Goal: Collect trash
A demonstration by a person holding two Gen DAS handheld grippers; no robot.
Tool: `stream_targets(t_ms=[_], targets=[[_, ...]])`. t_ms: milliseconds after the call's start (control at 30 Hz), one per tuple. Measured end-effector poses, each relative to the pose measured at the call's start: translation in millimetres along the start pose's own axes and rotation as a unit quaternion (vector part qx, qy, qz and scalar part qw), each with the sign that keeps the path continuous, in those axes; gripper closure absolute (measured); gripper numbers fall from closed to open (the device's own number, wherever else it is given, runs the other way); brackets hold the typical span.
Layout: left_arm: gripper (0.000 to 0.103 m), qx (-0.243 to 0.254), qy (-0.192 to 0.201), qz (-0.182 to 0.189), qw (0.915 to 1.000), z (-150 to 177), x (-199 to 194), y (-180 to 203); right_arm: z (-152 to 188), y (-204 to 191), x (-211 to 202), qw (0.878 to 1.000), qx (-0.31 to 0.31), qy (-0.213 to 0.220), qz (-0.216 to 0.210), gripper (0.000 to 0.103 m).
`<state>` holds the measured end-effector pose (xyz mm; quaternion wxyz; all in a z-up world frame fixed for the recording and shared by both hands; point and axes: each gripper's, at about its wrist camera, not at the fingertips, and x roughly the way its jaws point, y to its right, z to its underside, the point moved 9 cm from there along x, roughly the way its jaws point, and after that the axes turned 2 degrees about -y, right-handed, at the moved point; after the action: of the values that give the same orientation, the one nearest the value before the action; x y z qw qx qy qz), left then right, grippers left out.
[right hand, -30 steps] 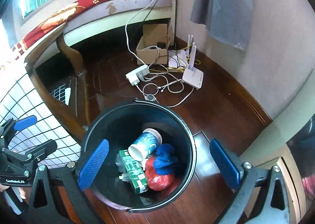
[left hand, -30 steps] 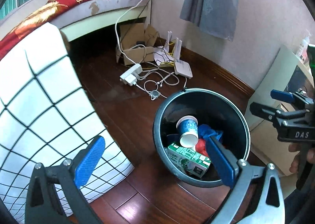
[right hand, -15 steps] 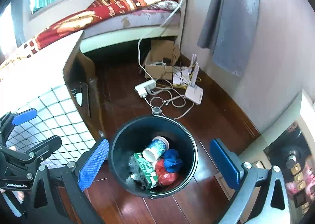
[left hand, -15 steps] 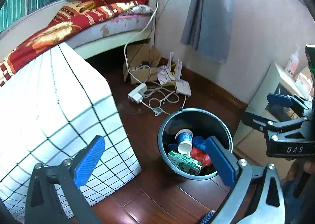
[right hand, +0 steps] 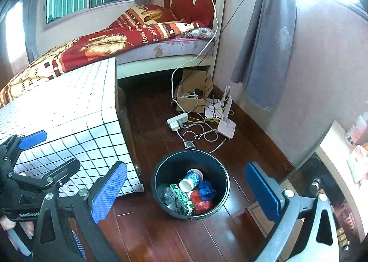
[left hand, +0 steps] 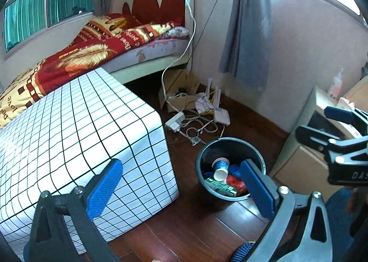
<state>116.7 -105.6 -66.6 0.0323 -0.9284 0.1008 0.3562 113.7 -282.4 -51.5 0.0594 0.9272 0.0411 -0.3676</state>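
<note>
A black round bin (left hand: 207, 149) (right hand: 161, 167) stands on the wooden floor beside the table. In it lie a blue-white paper cup (left hand: 220, 167) (right hand: 192, 179), a green carton (left hand: 222, 187) (right hand: 181, 198), a red bag (right hand: 201, 201) and a blue crumpled piece (right hand: 207, 189). My left gripper (left hand: 181, 189) is open and empty, well above the floor. My right gripper (right hand: 186, 193) is open and empty, high above the bin. Each gripper shows at the edge of the other's view.
A table with a white grid-pattern cloth (left hand: 76, 128) (right hand: 66, 110) stands left of the bin. A bed (left hand: 119, 38), a cardboard box (right hand: 193, 91), a power strip (right hand: 177, 121), a router (right hand: 226, 126) and cables lie beyond. A low cabinet (left hand: 301, 160) stands right.
Both grippers have risen and pulled back from the bin, which now looks smaller and farther below. Both stay open and empty.
</note>
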Motion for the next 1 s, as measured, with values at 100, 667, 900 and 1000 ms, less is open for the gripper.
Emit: stream_targets(t_ms=[100, 667, 900, 1000], targets=[[0.001, -0.001, 0.013, 0.007, 0.9999, -4, -17, 4, -5, -3, -21, 1.0, -0.007, 0.009, 0.006, 0.0], [0.001, -0.004, 0.069, -0.005, 0.9976, -13, -74, -4, -12, -3, -89, 0.998, -0.001, 0.057, 0.006, 0.0], [0.001, -0.005, 0.074, -0.005, 0.9972, -16, -76, -7, -11, -4, -86, 0.999, -0.001, 0.051, 0.002, 0.0], [0.001, -0.005, 0.075, -0.004, 0.9972, -15, -77, -5, -11, -4, -86, 0.999, -0.001, 0.05, 0.002, 0.0]])
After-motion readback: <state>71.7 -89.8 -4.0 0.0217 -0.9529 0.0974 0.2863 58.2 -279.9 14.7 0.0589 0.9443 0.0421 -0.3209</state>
